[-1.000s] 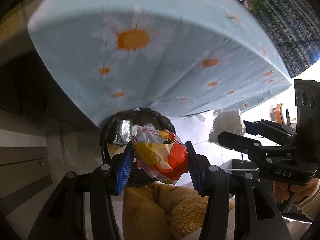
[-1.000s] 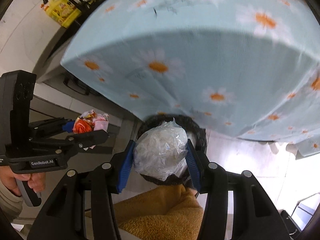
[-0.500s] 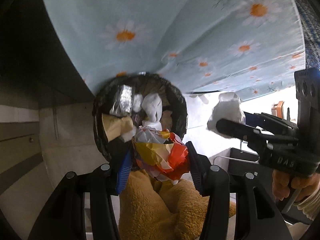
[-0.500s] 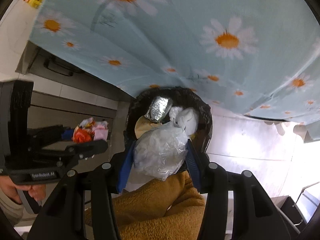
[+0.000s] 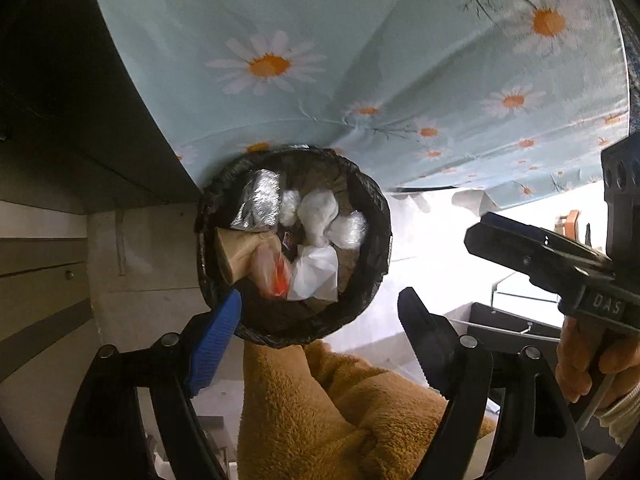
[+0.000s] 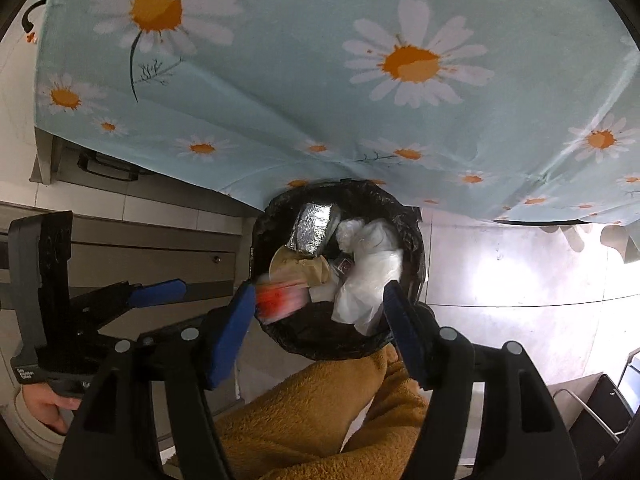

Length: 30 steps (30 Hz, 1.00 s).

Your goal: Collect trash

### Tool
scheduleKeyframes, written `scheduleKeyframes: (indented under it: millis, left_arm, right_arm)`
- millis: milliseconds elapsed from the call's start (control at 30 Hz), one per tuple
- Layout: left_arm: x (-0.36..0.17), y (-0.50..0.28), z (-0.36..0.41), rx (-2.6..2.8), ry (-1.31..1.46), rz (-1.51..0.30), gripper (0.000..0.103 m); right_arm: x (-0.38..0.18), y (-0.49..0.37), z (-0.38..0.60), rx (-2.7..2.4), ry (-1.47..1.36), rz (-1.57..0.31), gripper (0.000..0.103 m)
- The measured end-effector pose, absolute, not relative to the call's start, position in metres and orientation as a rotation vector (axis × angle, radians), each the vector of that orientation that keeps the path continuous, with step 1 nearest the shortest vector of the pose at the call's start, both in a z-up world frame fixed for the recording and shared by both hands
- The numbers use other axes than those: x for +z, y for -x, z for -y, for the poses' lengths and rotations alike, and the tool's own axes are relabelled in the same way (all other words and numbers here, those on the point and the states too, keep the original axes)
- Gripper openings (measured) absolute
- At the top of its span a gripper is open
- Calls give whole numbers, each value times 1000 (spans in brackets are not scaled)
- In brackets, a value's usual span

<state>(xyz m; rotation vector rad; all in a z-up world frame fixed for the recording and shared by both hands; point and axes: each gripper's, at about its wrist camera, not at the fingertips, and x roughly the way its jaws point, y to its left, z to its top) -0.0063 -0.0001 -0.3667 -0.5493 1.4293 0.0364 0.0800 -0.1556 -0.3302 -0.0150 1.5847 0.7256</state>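
Fisheye-warped edges, glare on floor — falling wrapper motion-blurred.

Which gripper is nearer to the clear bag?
Right gripper: just-opened jaws straddle the clear bag, not gripping. Left gripper, jaws also just opened, empty, hangs beside the bin.

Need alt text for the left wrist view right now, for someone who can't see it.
The left gripper, jaws just opened and empty, hangs over a black-lined trash bin as a red and yellow wrapper drops in among foil, tissues and clear plastic. A daisy-print tablecloth hangs behind; the right gripper is at right, an orange fleece sleeve below.
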Motion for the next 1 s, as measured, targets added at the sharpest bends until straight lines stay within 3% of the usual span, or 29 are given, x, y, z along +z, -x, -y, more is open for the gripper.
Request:
scheduleKeyframes:
  millis: [367, 767, 1000]
  left_arm:
    - [-347, 11, 7, 69, 540, -1394, 78]
    - [-283, 6, 20, 56, 466, -1317, 78]
    - [-233, -5, 31, 60, 420, -1234, 78]
  right_arm:
    - [-304, -73, 175, 738, 6, -1551, 66]
    - [-258, -68, 202, 735, -54, -1443, 67]
    - [-212, -77, 216, 736, -31, -1324, 75]
